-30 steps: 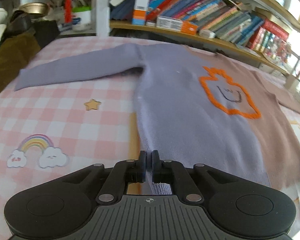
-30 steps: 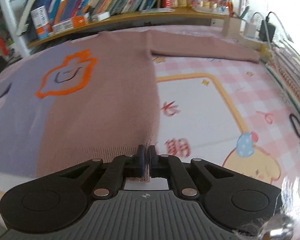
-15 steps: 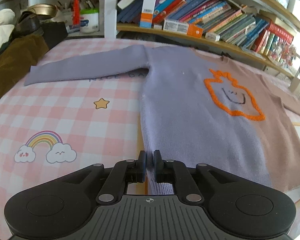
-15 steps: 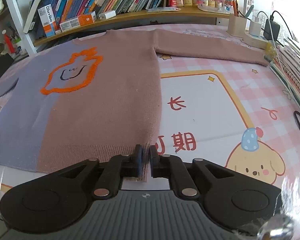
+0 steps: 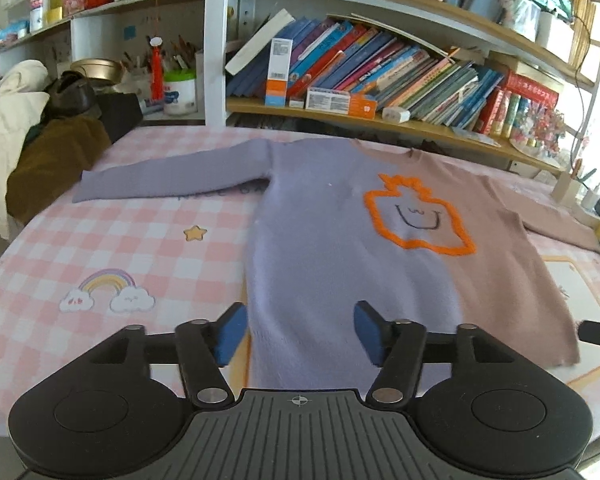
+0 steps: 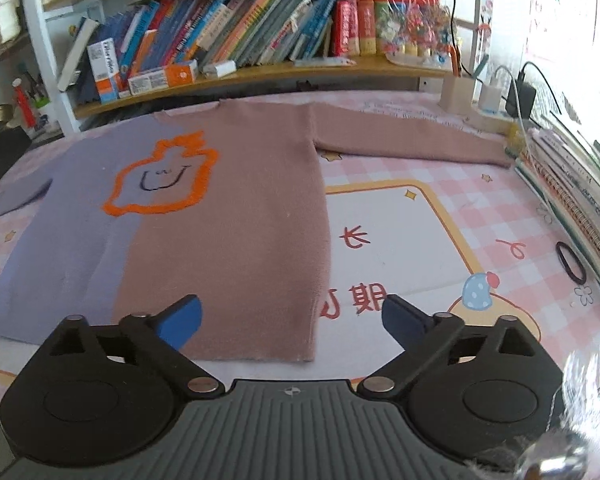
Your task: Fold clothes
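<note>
Bookshelves [image 5: 380, 80] crammed with kids' books run along the back of this room, and in front of them sits a table under a pink checked cloth [image 5: 100, 248] with rainbow and puppy cartoons on it. Spread flat on that cloth, front side up, is the sweater [image 5: 340, 248], half lilac and half dusty pink with a fuzzy orange outline and a little smile in the middle; both sleeves are stretched straight out to the sides, which looks to me like it's been laid out neatly so the folding can start from a clean shape. No fold is in it yet as far as I can see. A heap of cream and brown clothes [image 5: 28, 152] sits off the left end, maybe next in line, can't say. The left gripper [image 5: 300, 334] hovers over the lilac hem corner with its blue pads spread wide and nothing between them, and the right gripper [image 6: 290, 320] hangs over the pink hem corner [image 6: 304, 352], equally wide open and empty. Smaller stuff: a pen holder [image 6: 456, 92] by the right sleeve with pens sticking out, and a black hair tie [image 6: 570, 262] lying near the notebooks.
</note>
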`<state>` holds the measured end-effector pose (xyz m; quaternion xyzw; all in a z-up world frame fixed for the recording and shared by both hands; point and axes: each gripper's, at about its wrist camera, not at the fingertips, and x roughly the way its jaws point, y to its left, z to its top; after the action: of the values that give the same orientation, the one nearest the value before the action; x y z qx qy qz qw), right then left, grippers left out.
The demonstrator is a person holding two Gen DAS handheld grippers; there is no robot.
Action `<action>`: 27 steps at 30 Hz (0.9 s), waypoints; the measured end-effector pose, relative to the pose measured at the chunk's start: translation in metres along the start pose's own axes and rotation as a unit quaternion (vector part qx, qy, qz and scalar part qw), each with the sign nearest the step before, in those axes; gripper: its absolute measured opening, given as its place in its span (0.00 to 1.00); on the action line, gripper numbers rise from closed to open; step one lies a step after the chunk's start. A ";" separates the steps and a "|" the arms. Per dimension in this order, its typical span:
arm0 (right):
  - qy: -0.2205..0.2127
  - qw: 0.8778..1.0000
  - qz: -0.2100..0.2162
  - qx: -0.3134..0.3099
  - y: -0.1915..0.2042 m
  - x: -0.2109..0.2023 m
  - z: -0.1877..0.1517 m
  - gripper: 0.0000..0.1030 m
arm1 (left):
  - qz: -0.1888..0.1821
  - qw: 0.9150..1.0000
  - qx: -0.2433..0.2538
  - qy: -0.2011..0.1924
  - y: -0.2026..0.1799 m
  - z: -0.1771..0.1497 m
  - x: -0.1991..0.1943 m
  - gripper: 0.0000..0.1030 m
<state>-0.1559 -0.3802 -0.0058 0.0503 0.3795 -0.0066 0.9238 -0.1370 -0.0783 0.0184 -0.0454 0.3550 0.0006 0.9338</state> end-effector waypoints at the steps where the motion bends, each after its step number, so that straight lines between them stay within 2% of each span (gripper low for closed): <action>1: -0.003 1.000 0.002 -0.002 0.002 -0.003 -0.002 0.96 | 0.005 1.000 0.004 0.000 -0.003 -0.003 -0.003 0.76; 4: -0.006 1.000 0.012 -0.009 0.010 -0.010 -0.010 0.96 | 0.019 1.000 0.019 0.004 -0.012 -0.013 -0.012 0.88; 9: 0.002 1.000 0.022 -0.019 0.022 -0.012 -0.016 0.97 | 0.033 0.997 0.062 0.016 -0.026 -0.025 -0.020 0.93; 20: 0.002 1.000 -0.001 -0.001 0.050 -0.009 -0.014 0.98 | 0.029 0.995 0.090 0.016 -0.014 -0.022 -0.011 0.95; 27: -0.003 1.000 -0.017 0.014 0.072 -0.008 -0.011 0.99 | 0.004 0.993 0.117 0.013 0.013 0.001 0.008 0.95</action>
<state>-0.1661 -0.3074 -0.0016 0.0567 0.3777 -0.0280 0.9238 -0.1306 -0.0656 0.0127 0.0652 0.3651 -0.0379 0.9279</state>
